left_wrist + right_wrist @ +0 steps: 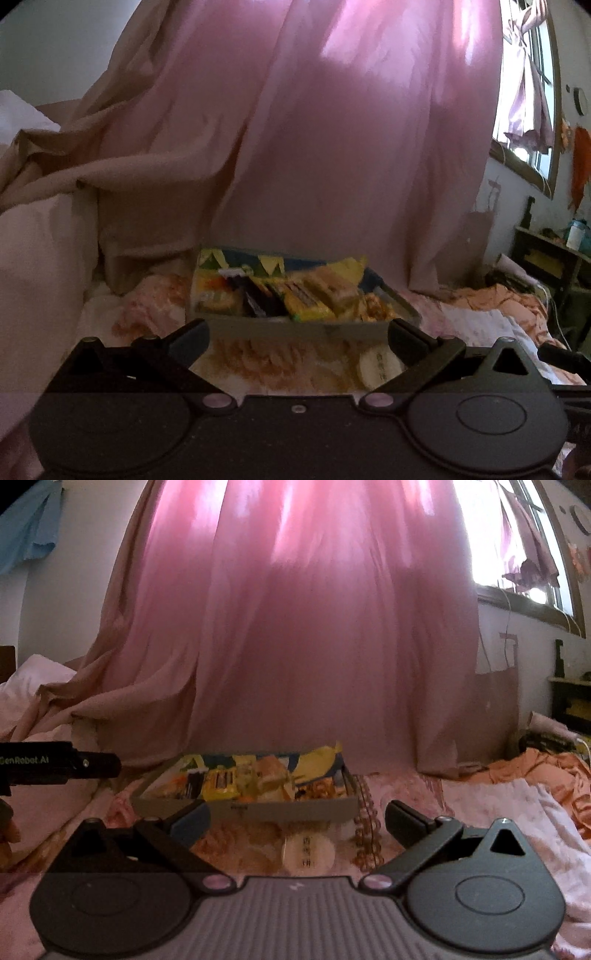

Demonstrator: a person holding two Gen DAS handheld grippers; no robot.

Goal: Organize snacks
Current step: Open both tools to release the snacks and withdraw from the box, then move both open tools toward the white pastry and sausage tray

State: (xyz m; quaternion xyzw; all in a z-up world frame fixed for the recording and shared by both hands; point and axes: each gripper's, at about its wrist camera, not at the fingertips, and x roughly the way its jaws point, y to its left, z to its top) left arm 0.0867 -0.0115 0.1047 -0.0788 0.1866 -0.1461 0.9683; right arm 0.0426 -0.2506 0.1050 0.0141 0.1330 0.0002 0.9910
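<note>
A shallow grey box [295,328] [280,809] full of yellow and dark snack packets [295,295] [236,781] sits on the pink floral bedspread. A round white wrapped snack [378,365] [309,851] lies on the bed just in front of the box. My left gripper [298,341] is open and empty, short of the box, with the round snack near its right finger. My right gripper [297,823] is open and empty, with the round snack between its fingers just ahead. The left gripper's body [55,762] shows at the far left of the right wrist view.
A pink curtain [314,646] hangs behind the box. Bunched tan fabric and a white pillow [33,258] lie on the left. A bead string [365,823] lies right of the box. Orange and white bedding [535,786] and a dark shelf [554,258] are on the right.
</note>
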